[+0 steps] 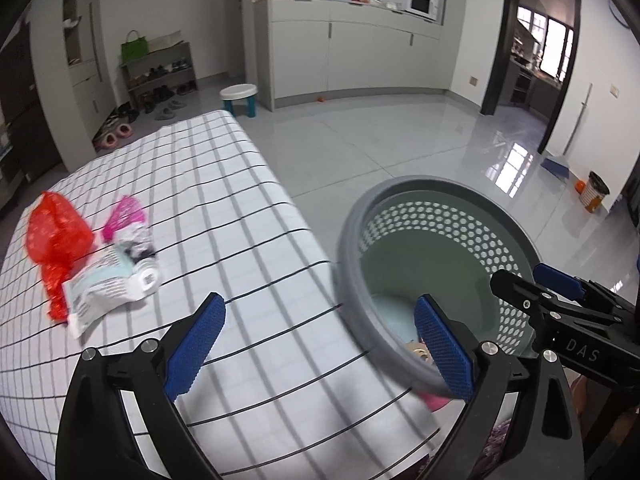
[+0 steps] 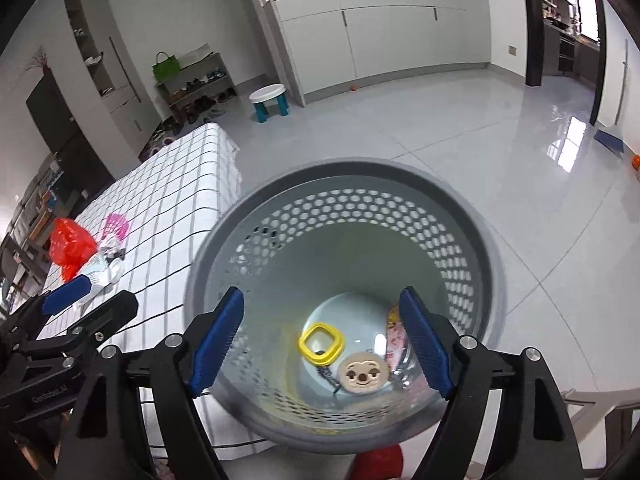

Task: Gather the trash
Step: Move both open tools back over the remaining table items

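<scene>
Left wrist: my left claw [image 1: 316,344] gapes empty over the checked surface [image 1: 224,208]; red bag [image 1: 54,236] and wrappers [image 1: 112,284] lie far left | Right wrist: my right claw [image 2: 320,340] spread empty above the basket [image 2: 472,232], yellow ring [image 2: 320,342] inside | Step: drop seemingly done | Next: left claw reaches for wrappers.

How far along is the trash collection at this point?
Partly done. Done: the grey basket already holds a yellow ring, a round smiling-face piece and a pink wrapper. In hand: nothing; the left tool and right tool are both open and empty. Left: the red bag, pink wrapper and white packet on the checked table.
</scene>
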Demonstrator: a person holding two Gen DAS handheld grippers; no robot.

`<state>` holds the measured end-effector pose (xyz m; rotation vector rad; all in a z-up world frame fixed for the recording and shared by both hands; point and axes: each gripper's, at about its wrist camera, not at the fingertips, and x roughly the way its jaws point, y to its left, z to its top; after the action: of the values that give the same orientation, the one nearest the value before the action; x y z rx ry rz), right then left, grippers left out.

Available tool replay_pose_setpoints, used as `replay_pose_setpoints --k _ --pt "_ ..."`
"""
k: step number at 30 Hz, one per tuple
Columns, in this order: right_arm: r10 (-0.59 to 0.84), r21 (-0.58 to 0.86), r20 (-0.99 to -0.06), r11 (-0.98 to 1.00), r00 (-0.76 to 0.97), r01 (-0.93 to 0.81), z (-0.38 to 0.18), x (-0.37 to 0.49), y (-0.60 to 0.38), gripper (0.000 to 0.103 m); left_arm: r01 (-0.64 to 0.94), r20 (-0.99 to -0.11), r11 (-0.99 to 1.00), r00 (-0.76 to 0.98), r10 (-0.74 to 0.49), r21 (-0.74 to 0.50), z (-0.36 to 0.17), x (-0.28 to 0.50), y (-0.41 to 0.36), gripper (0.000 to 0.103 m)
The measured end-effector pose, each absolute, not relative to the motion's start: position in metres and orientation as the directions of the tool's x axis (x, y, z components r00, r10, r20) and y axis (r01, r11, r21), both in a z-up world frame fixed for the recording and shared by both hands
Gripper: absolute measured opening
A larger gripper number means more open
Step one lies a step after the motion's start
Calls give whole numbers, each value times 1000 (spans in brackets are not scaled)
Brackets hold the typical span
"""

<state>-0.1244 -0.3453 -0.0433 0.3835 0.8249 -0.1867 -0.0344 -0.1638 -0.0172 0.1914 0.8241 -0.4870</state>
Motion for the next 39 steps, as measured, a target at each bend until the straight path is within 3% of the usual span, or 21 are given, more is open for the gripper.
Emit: replay_pose_setpoints --k 17,31,39 --pt "95 227 -713 969 695 101 -22 -79 -250 77 261 -713 965 684 -157 38 1 -19 -23 95" --pt "207 196 -747 977 632 -88 -26 -1 -153 77 68 -717 997 697 -26 30 -7 17 72 95" --pt "134 81 -788 990 601 -115 -46 47 -120 77 11 -742 1000 670 5 17 -26 30 94 95"
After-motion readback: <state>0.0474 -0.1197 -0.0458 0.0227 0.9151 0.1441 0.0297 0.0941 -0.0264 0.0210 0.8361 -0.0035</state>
